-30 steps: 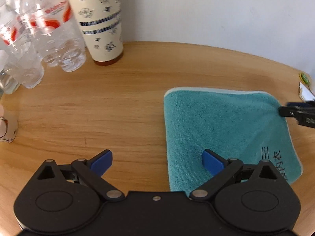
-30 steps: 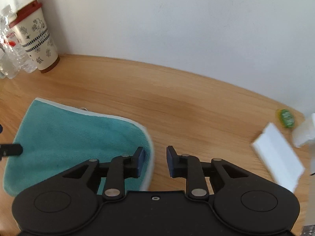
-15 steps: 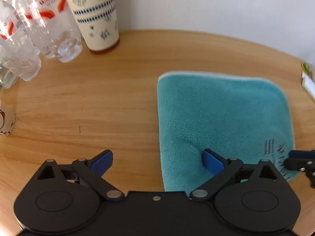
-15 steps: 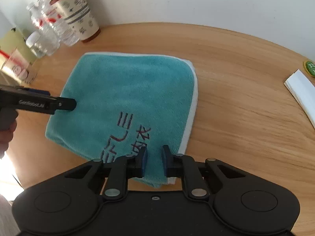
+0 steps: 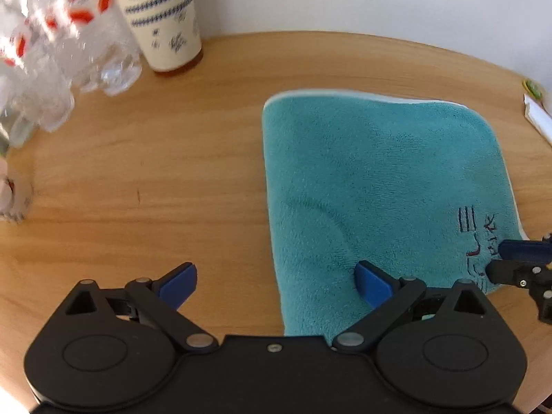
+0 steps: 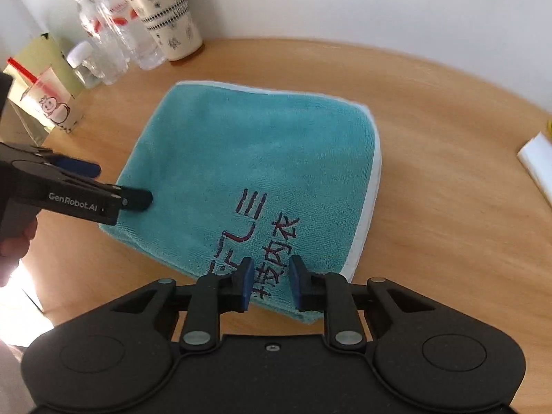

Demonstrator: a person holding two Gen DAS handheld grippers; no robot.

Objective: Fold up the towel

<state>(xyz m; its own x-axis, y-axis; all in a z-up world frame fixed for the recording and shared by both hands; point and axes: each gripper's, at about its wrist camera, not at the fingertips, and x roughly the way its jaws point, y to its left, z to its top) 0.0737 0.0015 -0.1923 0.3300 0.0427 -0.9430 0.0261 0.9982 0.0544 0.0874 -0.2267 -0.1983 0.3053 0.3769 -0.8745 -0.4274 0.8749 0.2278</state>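
The fluffy teal towel (image 6: 255, 169), folded square with embroidered lettering, lies flat between the wide-spread left gripper (image 5: 276, 277) and slightly parted right gripper (image 6: 269, 277).

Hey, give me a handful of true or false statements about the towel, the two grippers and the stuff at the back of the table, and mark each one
1. The teal towel lies folded on the wooden table. True.
2. The left gripper is shut tight. False: its jaws are spread wide, one finger on the towel.
3. The right gripper is over the towel's near corner, beside the embroidered lettering. True.
4. The patterned paper cup is lying on its side. False: it stands upright near the wall.
5. Clear plastic bottles stand beside that cup. True.
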